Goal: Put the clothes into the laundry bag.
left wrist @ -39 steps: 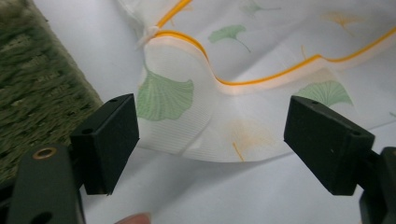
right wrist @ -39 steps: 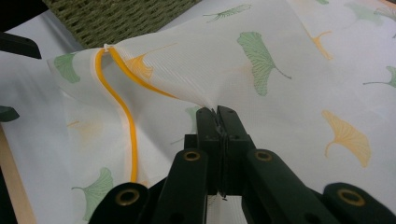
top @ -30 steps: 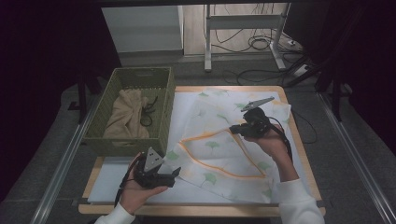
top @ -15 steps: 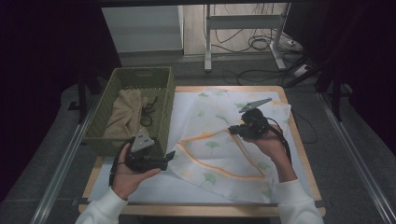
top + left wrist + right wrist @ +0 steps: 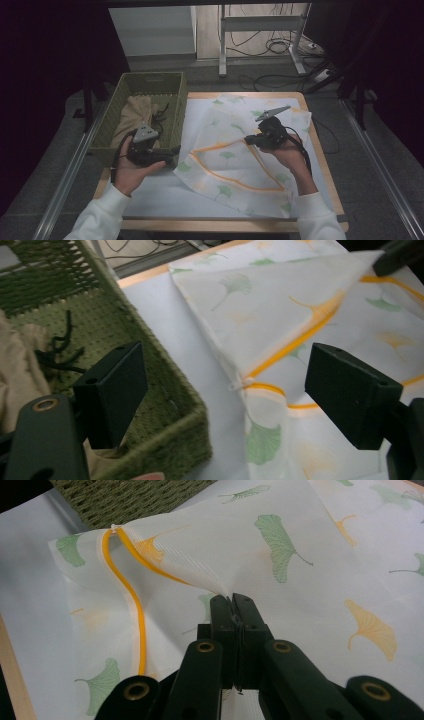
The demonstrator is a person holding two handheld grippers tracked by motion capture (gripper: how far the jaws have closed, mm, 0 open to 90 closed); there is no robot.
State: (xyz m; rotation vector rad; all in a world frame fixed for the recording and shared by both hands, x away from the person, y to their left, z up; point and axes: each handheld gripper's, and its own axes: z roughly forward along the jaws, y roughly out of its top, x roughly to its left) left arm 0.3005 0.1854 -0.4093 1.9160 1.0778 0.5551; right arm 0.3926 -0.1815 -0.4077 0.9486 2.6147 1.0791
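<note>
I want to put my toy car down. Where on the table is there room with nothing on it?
The bare white strip at the front left, between the green basket and the leaf-print cloth, is free, running along the near edge of the table. The middle and right are crowded: the cloth covers them, and the right gripper pinches it. The basket holds beige fabric.
</note>
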